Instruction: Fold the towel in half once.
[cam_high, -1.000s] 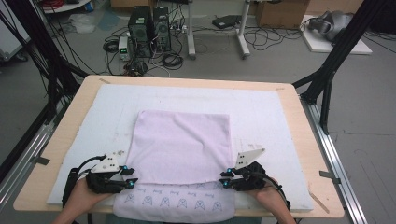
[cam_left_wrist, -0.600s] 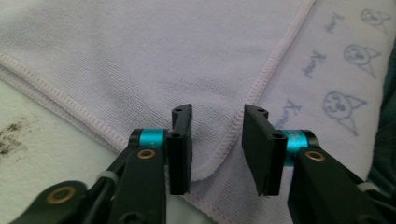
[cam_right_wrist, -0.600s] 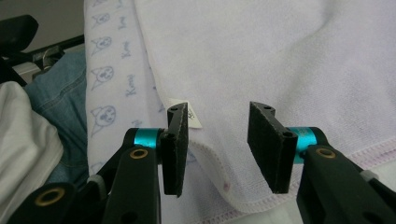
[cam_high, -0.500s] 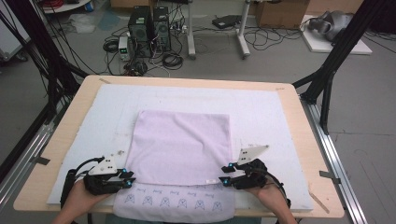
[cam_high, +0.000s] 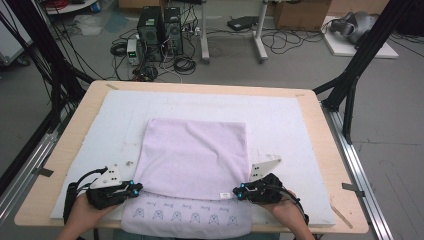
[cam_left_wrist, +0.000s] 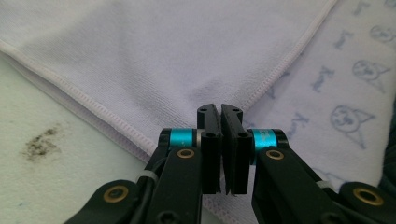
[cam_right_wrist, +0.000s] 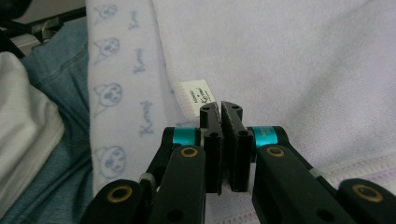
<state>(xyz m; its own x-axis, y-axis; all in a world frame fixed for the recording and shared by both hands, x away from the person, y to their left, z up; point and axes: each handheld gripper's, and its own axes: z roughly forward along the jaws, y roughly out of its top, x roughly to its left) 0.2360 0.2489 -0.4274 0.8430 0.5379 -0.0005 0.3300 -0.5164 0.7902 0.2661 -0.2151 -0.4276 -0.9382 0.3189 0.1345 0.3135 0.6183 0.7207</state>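
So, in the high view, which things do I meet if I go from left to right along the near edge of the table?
Left hand → left gripper → lilac towel, with its printed band of small faces along the near edge → right gripper → right hand → bare wooden table edge.

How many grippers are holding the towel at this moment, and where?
2. The left gripper is shut on the lilac towel at its near left corner; the right gripper is shut on its near right corner, beside the small white label.
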